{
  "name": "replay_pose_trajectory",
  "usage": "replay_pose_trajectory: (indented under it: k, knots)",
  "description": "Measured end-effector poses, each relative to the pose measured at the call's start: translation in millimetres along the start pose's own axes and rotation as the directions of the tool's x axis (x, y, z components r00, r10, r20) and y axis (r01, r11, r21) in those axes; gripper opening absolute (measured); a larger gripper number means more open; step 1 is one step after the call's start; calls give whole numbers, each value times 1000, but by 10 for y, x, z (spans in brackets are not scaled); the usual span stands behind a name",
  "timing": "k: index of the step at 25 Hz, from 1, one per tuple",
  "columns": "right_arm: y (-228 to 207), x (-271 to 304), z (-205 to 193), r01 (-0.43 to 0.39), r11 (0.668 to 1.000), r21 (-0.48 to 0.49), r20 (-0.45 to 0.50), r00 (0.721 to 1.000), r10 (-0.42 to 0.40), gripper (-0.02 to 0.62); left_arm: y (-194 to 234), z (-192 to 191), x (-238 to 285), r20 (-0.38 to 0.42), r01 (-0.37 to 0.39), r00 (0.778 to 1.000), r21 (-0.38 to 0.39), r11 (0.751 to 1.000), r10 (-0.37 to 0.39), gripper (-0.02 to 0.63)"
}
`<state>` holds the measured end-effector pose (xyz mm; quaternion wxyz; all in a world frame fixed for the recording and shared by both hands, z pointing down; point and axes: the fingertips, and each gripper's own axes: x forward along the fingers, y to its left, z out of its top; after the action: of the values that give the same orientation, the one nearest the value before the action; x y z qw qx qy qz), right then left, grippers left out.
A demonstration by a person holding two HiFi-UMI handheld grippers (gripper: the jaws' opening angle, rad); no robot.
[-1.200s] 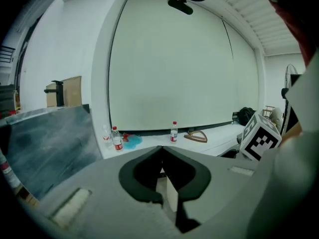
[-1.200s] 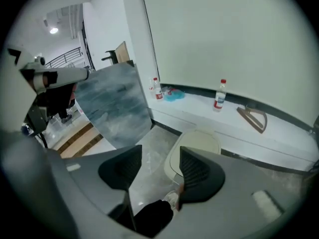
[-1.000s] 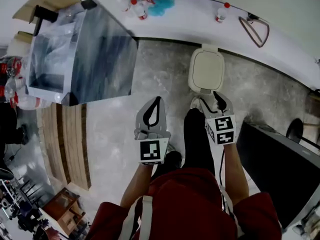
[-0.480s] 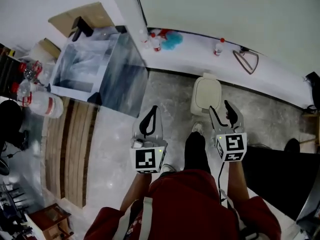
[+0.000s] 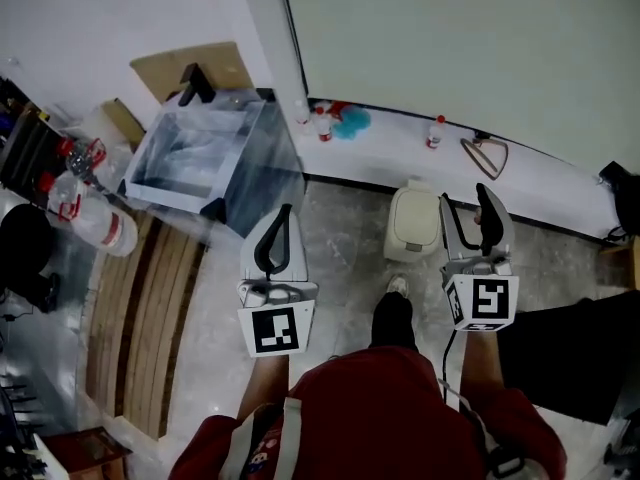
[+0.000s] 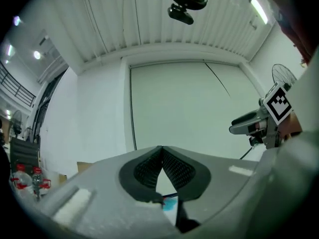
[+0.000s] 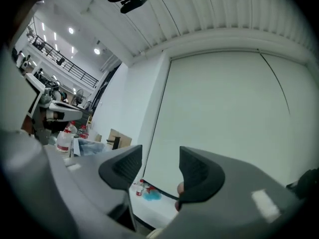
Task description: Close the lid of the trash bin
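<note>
Two tongs, left gripper (image 5: 282, 218) and right gripper (image 5: 466, 206), one white lidded trash bin (image 5: 415, 224) between them, one large plastic-lined box (image 5: 250, 183) ahead-left of the left, two small red-capped bottles (image 5: 433, 133) beyond, one wire hanger (image 5: 485, 157) ahead of the right

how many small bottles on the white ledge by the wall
3: corner bottle and second bottle beside the blue object; lone bottle near the hanger. Others may be hidden.
</note>
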<state>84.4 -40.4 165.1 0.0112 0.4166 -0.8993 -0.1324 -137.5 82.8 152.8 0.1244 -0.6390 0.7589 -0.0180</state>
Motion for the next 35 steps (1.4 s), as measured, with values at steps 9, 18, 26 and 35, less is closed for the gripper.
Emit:
replay_pose_trajectory:
  k: [9, 18, 26, 35]
  knots:
    - [101, -78, 375, 22, 999, -36, 49, 999, -20, 231, 189, 247, -99, 62, -2, 998, -41, 999, 5, 0]
    - [162, -50, 315, 20, 996, -83, 28, 999, -18, 113, 172, 224, -11, 65, 7, 998, -45, 999, -4, 0]
    - [92, -101, 285, 50, 997, -58, 43, 998, -47, 0, 126, 125, 20, 36, 11, 999, -52, 999, -9, 0]
    - [77, -107, 312, 49, 997, -63, 60, 997, -45, 0, 69, 148, 43, 52, 25, 998, -42, 999, -23, 0]
